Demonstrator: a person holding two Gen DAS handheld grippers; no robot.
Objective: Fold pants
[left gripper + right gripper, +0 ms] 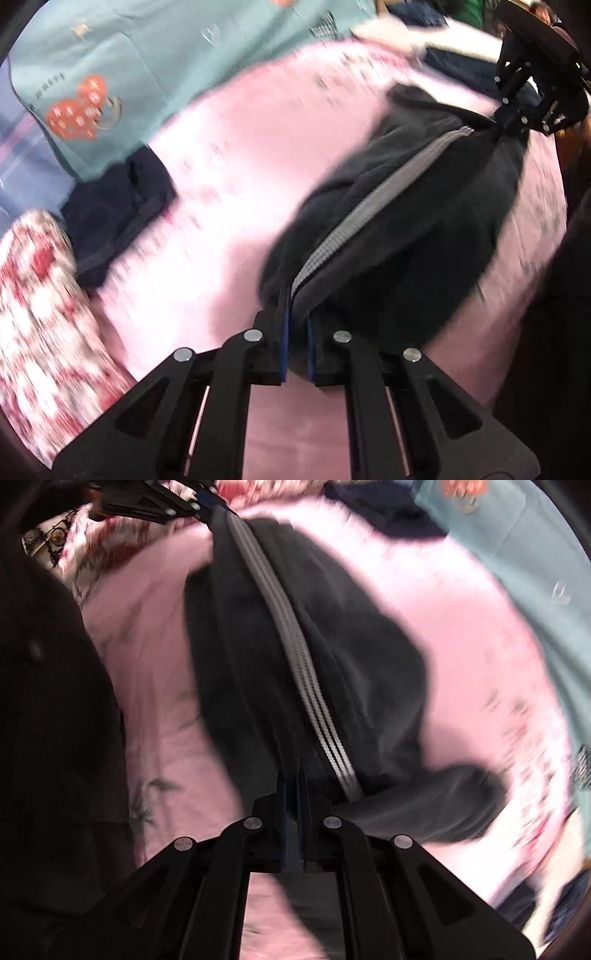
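Two grippers held the dark pants stretched between them above the pink sheet. From the left wrist view, the left gripper at 6 o'clock was clamped on one end; the right gripper pinched the other at 2 o'clock. A grey stripe ran between them. A folded dark garment lay at 9 o'clock.
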